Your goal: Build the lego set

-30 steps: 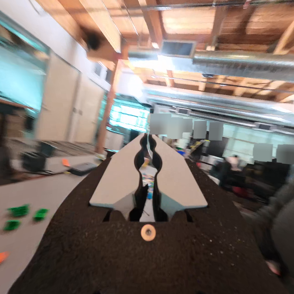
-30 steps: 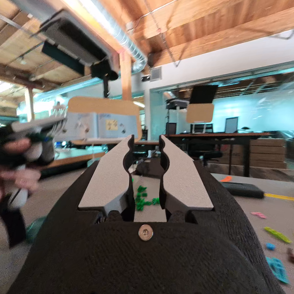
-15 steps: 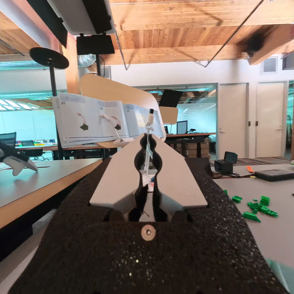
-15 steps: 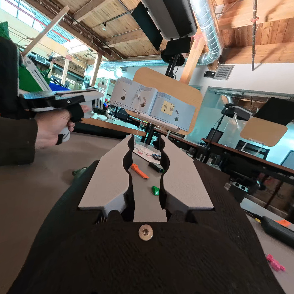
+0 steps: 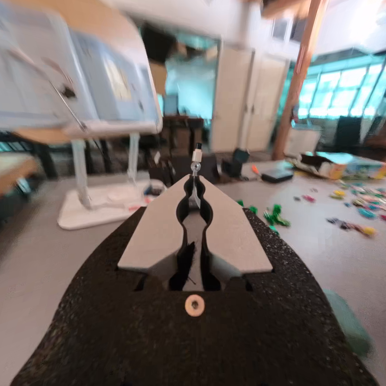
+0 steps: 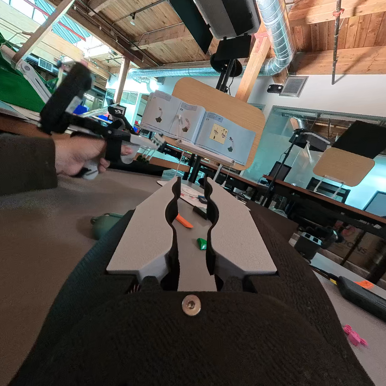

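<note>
Left wrist view, blurred: your left gripper [image 5: 194, 176] has its tips pressed together on a thin clear lego stem [image 5: 196, 167], which stands upright above them with a clear ball, a white sleeve and a black cap on top. Behind and to the left of the stem, the instruction booklet [image 5: 69, 83] sits open on its white stand [image 5: 87, 198]. To the right of the stem, green lego pieces [image 5: 273, 211] lie scattered on the grey table [image 5: 313, 250], and farther right a spread of mixed coloured pieces [image 5: 359, 200] reaches toward an open box [image 5: 334, 165].

Right wrist view, sharp: your right gripper [image 6: 192, 181] stands with its tips apart and nothing between them. Seen through that gap on the table [image 6: 52, 229], an orange piece [image 6: 183, 221] lies nearer the booklet [image 6: 194, 127] and a green piece [image 6: 201, 243] nearer you. Left of the booklet, your left hand [image 6: 81, 154] holds the other gripper [image 6: 159, 139] raised above the table; the stem it holds is too small to make out here. A pink piece [image 6: 355, 338] lies far right of the green one.
</note>
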A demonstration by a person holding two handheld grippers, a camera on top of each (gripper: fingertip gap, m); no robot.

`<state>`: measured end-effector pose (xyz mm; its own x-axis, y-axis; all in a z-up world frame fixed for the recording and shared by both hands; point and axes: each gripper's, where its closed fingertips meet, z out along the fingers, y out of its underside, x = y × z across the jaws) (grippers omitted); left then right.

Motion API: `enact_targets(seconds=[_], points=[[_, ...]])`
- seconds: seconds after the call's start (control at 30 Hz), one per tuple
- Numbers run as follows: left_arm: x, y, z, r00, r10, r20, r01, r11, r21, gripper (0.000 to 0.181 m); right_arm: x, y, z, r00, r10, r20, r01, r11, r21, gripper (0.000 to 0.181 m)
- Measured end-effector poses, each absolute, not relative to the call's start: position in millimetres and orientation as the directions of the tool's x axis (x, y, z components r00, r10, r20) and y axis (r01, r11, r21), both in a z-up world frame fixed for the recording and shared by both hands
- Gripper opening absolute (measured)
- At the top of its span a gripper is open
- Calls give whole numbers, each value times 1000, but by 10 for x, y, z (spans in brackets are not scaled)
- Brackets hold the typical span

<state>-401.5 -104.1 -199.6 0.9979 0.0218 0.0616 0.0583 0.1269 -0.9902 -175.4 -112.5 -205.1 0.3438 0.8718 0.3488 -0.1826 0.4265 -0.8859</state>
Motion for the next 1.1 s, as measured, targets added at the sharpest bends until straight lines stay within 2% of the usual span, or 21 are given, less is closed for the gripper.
enact_targets(seconds=[0.07, 0.13, 0.27, 0.4, 0.5, 0.6, 0.7, 0.77, 0.83, 0.9, 0.97, 1.03, 1.1], points=[[-4058, -1005, -2223, 993, -29, 117, 113, -127, -985, 0, -1763, -1128, -2059, 339, 872, 352, -179, 427, -886, 21], [-4060, -1024, -2445, 993, -63, 96, 69, -347, -936, 0, -1762, -1124, -2061, 339, 873, 350, -179, 425, -887, 21], [-4091, -1142, -2914, 992, -116, -41, -112, -707, -698, 0, -1755, -1101, -2061, 347, 873, 343, -176, 420, -890, 20], [-3952, -1232, -3180, 986, -162, -43, -163, -871, -463, 0, -1776, -1102, -2089, 328, 884, 333, -170, 402, -900, 20], [-3933, -1283, -3387, 971, -213, -109, -235, -930, -283, 0, -1770, -1080, -2096, 325, 892, 314, -172, 382, -908, 20], [-3928, -1249, -3402, 963, -222, -154, -255, -935, -247, 4, -1759, -1066, -2095, 319, 902, 292, -180, 360, -915, 19], [-3984, -1166, -3346, 959, -181, -219, -245, -919, -310, 15, -1746, -1057, -2084, 321, 905, 280, -189, 351, -917, 20], [-3989, -1079, -3201, 963, -133, -233, -224, -876, -428, 62, -1730, -1045, -2072, 328, 905, 271, -197, 347, -917, 20], [-3958, -1039, -2964, 984, -66, -168, -154, -795, -587, 80, -1718, -1029, -2066, 330, 909, 255, -205, 333, -921, 21], [-3952, -1003, -2588, 999, -8, -48, -43, -616, -787, 87, -1705, -1001, -2063, 338, 910, 241, -207, 322, -924, 21], [-4219, -1057, -2113, 993, 115, -7, 33, -339, -940, 91, -1683, -942, -2044, 365, 903, 226, -209, 316, -925, 23], [-4632, -1247, -1709, 951, 308, -25, -6, -62, -998, 89, -1698, -815, -1969, 428, 881, 202, -208, 314, -926, 23], [-4963, -1490, -1524, 867, 496, -48, -122, 119, -985, 75, -1889, -709, -1821, 450, 881, 146, -242, 278, -929, 23]])
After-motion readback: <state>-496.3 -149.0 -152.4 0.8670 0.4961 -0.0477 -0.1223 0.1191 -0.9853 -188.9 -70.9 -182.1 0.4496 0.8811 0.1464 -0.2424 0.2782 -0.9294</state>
